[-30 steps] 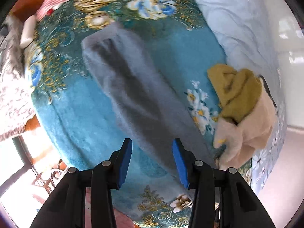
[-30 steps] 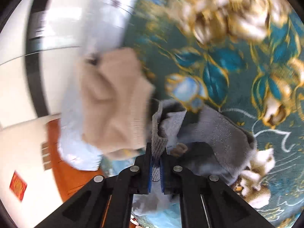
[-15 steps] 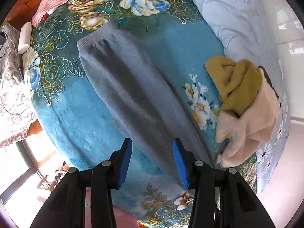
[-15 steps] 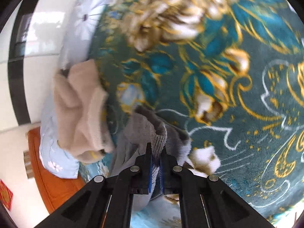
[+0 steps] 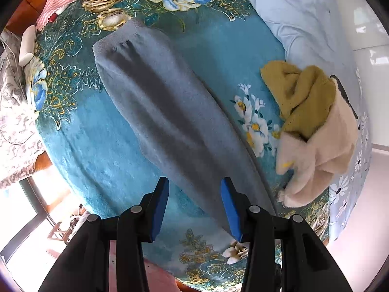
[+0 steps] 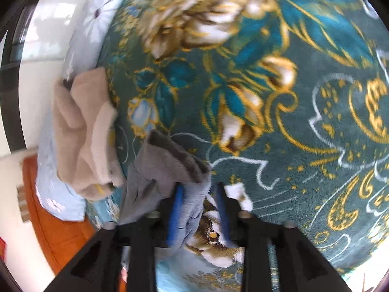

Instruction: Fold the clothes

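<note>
A teal floral blanket (image 5: 80,133) covers the bed. A pale blue quilt (image 5: 291,17) lies along its far side. A white case (image 5: 26,46) and a pink striped cloth (image 5: 60,2) sit near the blanket's far left corner.

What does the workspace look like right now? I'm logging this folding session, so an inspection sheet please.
Surface: teal plush floral blanket over the bed.
Job's things: long grey knit garment laid out flat; its near end bunched.
Clutter: mustard knit top on a cream fleece garment; pink striped cloth; white oblong object.
Grippers: left gripper open above the grey garment; right gripper open, grey fabric between the jaws.
Cables: thin white cord.
Surroundings: pale blue flowered sheet, orange wooden floor.
</note>
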Demonstrator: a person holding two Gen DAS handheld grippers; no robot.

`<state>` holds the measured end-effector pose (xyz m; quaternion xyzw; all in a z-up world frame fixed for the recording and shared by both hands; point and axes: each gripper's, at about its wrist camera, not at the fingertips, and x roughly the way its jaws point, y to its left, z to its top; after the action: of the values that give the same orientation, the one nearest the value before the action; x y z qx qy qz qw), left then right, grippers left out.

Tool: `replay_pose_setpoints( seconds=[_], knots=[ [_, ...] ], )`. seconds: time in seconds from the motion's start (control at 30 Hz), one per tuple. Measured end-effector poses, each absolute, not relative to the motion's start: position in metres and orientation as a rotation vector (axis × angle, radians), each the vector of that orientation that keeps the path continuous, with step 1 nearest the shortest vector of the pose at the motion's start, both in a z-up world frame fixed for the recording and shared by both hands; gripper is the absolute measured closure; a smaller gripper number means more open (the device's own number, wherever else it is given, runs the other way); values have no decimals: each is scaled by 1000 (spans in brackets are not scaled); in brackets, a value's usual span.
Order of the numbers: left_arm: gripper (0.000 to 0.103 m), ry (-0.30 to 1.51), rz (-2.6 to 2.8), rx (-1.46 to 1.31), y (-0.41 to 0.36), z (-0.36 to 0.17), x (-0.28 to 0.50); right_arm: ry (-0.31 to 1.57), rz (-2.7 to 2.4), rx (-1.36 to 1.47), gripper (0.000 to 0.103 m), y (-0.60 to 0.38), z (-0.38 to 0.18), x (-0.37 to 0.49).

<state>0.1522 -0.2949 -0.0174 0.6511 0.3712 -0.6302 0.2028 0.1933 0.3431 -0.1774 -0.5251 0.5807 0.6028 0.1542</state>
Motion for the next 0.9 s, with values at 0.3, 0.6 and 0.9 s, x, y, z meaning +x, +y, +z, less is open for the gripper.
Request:
replay_pose_setpoints(
  seconds=[0.3, 0.6, 0.9],
  knots=[
    [58, 1048, -1768, 1757, -310, 0, 171, 1777, 1577, -1389, 60, 339, -205, 201],
    [58, 1142, -1719, 1705, -343, -2, 196, 1723, 1689, -1402, 88, 317, -178, 171],
    [58, 1281, -1721, 1729, -388, -28, 190, 1601, 2029, -1340, 88, 261, -77, 150]
  ],
)
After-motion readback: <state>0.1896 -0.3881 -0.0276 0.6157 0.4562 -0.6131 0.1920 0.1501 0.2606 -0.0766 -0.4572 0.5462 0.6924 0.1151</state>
